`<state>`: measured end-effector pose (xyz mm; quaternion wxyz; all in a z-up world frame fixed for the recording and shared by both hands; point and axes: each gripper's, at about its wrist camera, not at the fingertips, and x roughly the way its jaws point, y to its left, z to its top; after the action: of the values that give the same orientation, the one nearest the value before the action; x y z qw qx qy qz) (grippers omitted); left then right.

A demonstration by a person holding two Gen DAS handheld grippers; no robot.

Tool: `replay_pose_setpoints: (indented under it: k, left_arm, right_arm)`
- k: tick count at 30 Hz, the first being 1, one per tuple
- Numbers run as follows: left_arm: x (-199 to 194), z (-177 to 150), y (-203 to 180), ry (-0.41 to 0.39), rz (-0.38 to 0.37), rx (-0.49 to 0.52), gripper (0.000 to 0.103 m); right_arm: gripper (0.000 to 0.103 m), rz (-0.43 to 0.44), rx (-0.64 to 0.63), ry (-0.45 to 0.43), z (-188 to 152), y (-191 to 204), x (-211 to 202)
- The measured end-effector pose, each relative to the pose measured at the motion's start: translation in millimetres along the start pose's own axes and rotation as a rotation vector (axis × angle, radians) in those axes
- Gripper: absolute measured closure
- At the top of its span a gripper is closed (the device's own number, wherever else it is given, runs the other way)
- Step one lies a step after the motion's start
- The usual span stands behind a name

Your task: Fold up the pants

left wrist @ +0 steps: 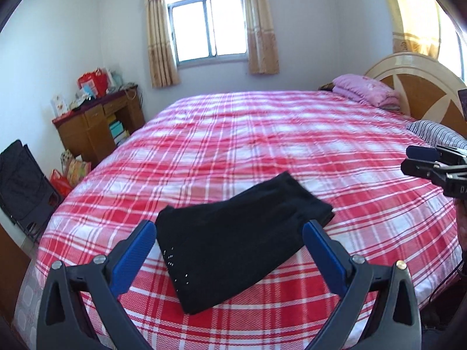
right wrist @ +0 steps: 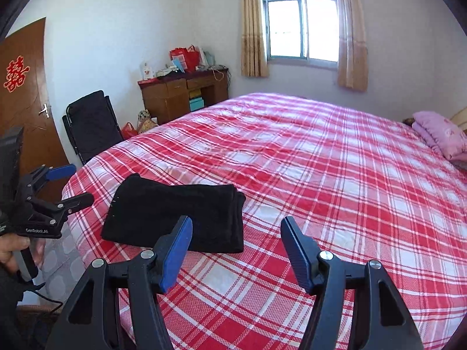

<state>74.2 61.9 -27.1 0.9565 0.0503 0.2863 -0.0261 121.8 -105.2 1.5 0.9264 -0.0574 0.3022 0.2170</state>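
Hovering with jaws spread wide, the left gripper (left wrist: pixel 229 234) faces the black pants (left wrist: pixel 233 239), folded into a thick rectangle near the bed's (left wrist: pixel 292 151) foot edge, long axis running left-right. The right gripper (right wrist: pixel 236 233), equally wide and empty, hangs just right of them.

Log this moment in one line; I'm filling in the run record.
stage: fold looks done | pants: folded, flat on bed | left gripper: open, empty | right gripper: open, empty

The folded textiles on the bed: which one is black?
The pants near the bed's foot, before both open grippers; the quilt by the headboard is pink.
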Motion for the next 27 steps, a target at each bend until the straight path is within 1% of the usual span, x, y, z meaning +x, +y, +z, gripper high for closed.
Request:
replay_pose_setpoints:
  k: [4,10,19,27]
  left_arm:
    - [-9,5,-3,-0.039,0.012,0.017,0.0]
    - [-24,11,-2,-0.092,0.024,0.0,0.0]
    - [-24,11,-2,-0.093,0.031,-0.003,0.0]
    - [-24,10,-2,-0.092,0.034,-0.003,0.0]
  right_arm:
    - [0.035,-0.021,-0.052,-0.039,1,16,-19]
    - [0.034,-0.042,-0.074,-0.086,5,22,-34]
    - [0.033,-0.05,-0.049,-0.106,7,15,-40]
    - [0.033,-0.051,-0.053,-0.121,8,16,-46]
